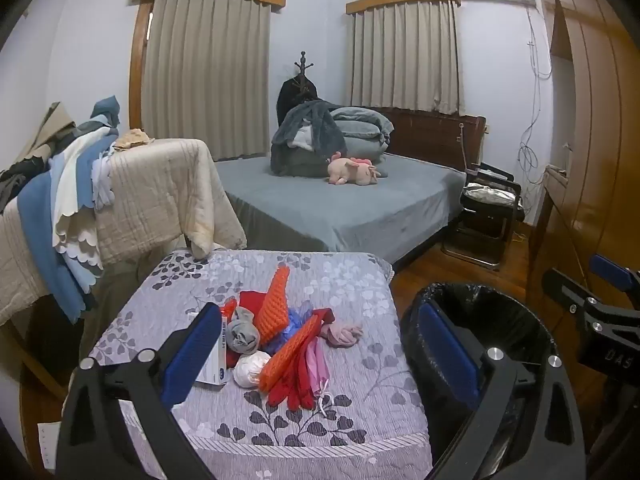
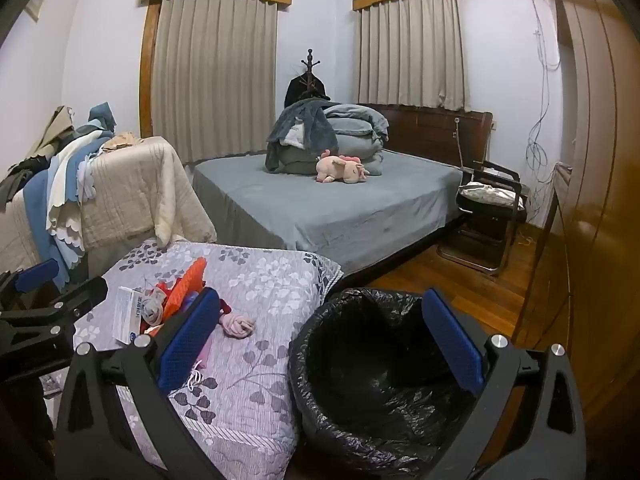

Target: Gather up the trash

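Bedroom clutter waits on a grey leaf-patterned quilted surface (image 1: pixel 320 420) in the lower centre of the left wrist view, where a white crumpled paper ball (image 1: pixel 251 368) lies just beside a blue-and-white cardboard box (image 1: pixel 216 360) among orange knitted cloths (image 1: pixel 276 304), a grey rolled sock (image 1: pixel 242 334) and a pink knotted cloth (image 1: pixel 344 334). Both tools hang empty with fingers spread apart: the left tool (image 1: pixel 320 356) frames the pile, the paper ball low between its fingers; the right tool (image 2: pixel 320 340) hovers over the black-bagged round trash bin (image 2: pixel 380 384) at lower right. Collection appears not yet begun, judging by the seemingly empty bin. Next, the left tool likely must drop onto the ball or box without snagging the cloths. Beyond stands a grey-sheeted bed (image 1: pixel 344 204).
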`<action>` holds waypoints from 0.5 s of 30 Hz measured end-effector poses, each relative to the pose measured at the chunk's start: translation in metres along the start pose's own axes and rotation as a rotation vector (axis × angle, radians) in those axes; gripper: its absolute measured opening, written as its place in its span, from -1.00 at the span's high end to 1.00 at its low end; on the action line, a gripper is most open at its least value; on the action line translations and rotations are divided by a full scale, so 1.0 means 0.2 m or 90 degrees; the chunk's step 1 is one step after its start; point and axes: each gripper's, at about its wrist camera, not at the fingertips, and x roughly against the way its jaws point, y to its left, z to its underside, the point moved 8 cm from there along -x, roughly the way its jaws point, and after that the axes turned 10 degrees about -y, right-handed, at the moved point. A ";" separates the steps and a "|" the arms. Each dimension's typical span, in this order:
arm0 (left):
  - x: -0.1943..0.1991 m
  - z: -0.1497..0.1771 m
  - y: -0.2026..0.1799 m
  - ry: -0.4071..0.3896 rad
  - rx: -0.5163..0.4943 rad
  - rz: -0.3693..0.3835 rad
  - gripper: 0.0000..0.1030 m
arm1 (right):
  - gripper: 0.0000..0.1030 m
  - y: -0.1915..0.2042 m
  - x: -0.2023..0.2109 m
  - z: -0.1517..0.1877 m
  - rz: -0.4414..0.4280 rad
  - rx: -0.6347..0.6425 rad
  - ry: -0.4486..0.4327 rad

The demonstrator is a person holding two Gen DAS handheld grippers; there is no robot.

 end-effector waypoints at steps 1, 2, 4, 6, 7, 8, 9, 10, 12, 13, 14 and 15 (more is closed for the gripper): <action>0.00 0.00 0.00 0.000 -0.001 -0.001 -0.88 | -0.91 0.00 0.00 0.00 0.000 0.000 0.000; 0.00 0.00 0.00 -0.002 -0.004 -0.001 -0.88 | -0.91 0.00 0.00 0.00 0.000 0.000 0.000; 0.00 0.00 0.00 -0.001 -0.003 -0.002 -0.88 | -0.91 0.00 0.00 0.00 0.000 0.000 0.001; 0.00 0.00 0.01 -0.001 -0.003 -0.004 -0.88 | -0.91 0.00 0.00 0.01 -0.001 0.000 0.002; 0.00 0.00 0.01 -0.001 -0.003 -0.005 -0.88 | -0.91 0.00 0.00 0.01 -0.001 0.000 0.002; 0.00 0.00 0.00 -0.001 -0.007 -0.002 -0.88 | -0.91 0.00 -0.01 0.01 0.000 0.000 0.002; 0.00 0.00 0.00 -0.001 -0.007 -0.002 -0.88 | -0.91 0.00 -0.01 0.01 -0.001 0.000 0.002; 0.00 0.00 0.00 -0.001 -0.007 -0.001 -0.88 | -0.91 0.00 -0.01 0.01 0.000 0.000 0.002; 0.00 0.00 0.00 0.000 -0.007 -0.002 -0.88 | -0.91 0.00 -0.01 0.01 0.000 0.000 0.003; 0.00 0.00 0.00 0.000 -0.008 -0.002 -0.88 | -0.91 0.00 -0.01 0.01 0.000 0.000 0.003; 0.00 0.00 0.00 0.000 -0.008 -0.002 -0.88 | -0.91 0.00 -0.01 0.01 0.000 -0.001 0.003; 0.00 0.00 0.00 -0.001 -0.007 -0.002 -0.88 | -0.91 0.00 -0.01 0.01 0.000 -0.001 0.003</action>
